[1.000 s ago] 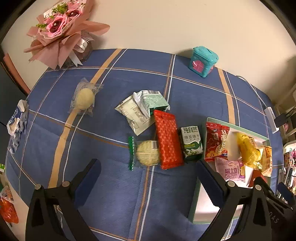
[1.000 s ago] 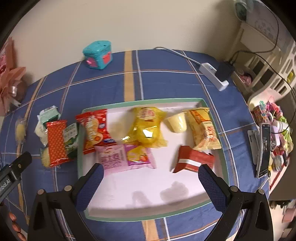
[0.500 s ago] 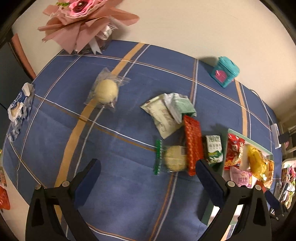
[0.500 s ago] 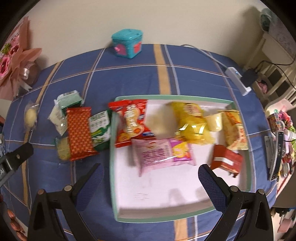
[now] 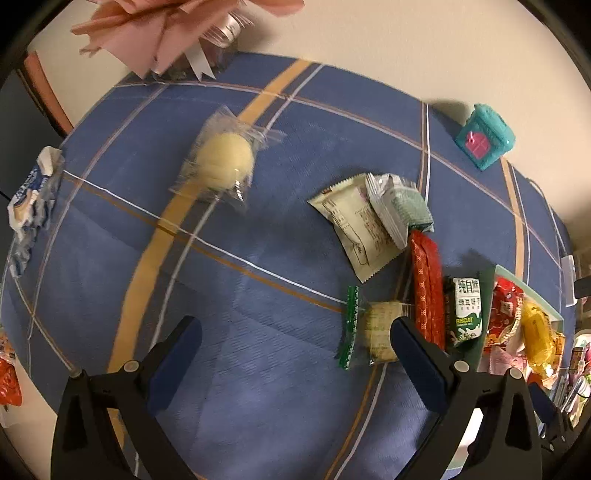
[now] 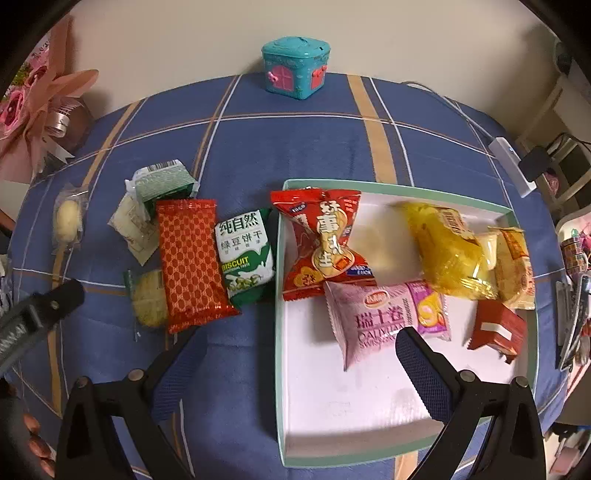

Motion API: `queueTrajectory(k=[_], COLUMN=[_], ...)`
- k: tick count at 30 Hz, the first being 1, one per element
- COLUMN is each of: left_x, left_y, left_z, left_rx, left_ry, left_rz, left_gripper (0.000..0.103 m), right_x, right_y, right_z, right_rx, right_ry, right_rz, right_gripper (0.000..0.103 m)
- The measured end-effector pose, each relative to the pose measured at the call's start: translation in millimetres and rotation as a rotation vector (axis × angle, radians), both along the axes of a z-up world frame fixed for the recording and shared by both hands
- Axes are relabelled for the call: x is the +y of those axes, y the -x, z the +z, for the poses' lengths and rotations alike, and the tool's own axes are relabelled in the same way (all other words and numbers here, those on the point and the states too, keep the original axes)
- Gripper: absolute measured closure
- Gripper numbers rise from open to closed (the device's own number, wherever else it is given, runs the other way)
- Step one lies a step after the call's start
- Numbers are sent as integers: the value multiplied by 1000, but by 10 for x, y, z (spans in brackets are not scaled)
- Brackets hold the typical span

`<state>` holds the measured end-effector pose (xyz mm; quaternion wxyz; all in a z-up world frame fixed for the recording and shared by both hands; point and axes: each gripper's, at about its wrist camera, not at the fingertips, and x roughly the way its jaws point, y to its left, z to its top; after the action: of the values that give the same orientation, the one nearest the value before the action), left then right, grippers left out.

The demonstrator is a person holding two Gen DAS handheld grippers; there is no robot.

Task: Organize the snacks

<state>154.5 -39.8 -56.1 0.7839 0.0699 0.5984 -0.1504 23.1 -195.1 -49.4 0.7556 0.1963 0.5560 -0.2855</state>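
A white tray with a green rim point(image 6: 279, 332) holds several snacks: a red bag point(image 6: 321, 243), a pink Swiss-roll pack point(image 6: 384, 317), a yellow bag point(image 6: 448, 251) and a small red box point(image 6: 496, 328). Left of it lie a red patterned pack point(image 6: 190, 262), a green biscuit pack point(image 6: 245, 254), a round cake in a green-edged wrapper point(image 5: 376, 328), pale green packets point(image 5: 373, 218) and a wrapped yellow bun point(image 5: 223, 162). My left gripper point(image 5: 295, 358) is open above the cloth. My right gripper point(image 6: 295, 365) is open over the tray's left rim.
A blue plaid cloth point(image 5: 258, 406) covers the table. A teal toy box point(image 6: 295, 72) stands at the back by the wall. A pink bouquet point(image 5: 184, 33) is at the back left. A crumpled blue-white wrapper point(image 5: 29, 206) lies at the left edge. Clutter sits off the right edge.
My left gripper has swung left and closer to the cloth; the wrapped bun is now more central. My right gripper has shifted left from over the tray to its left rim.
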Motion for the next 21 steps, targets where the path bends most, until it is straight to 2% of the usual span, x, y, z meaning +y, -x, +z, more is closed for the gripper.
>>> queueTrajectory(k=[11,21], left_x=[-377,-463], left_y=[13,-29], left_z=[-290,-433], left_rx=[50,103], left_ry=[-14,39], left_rz=[-45,-23], left_gripper=[1,1], right_x=[-148,-296], right_y=[-164,-156], right_z=[-94,-143], right_rx=[26,50], right_ry=[8,36], right_rz=[-9,-27], right_gripper=[0,0])
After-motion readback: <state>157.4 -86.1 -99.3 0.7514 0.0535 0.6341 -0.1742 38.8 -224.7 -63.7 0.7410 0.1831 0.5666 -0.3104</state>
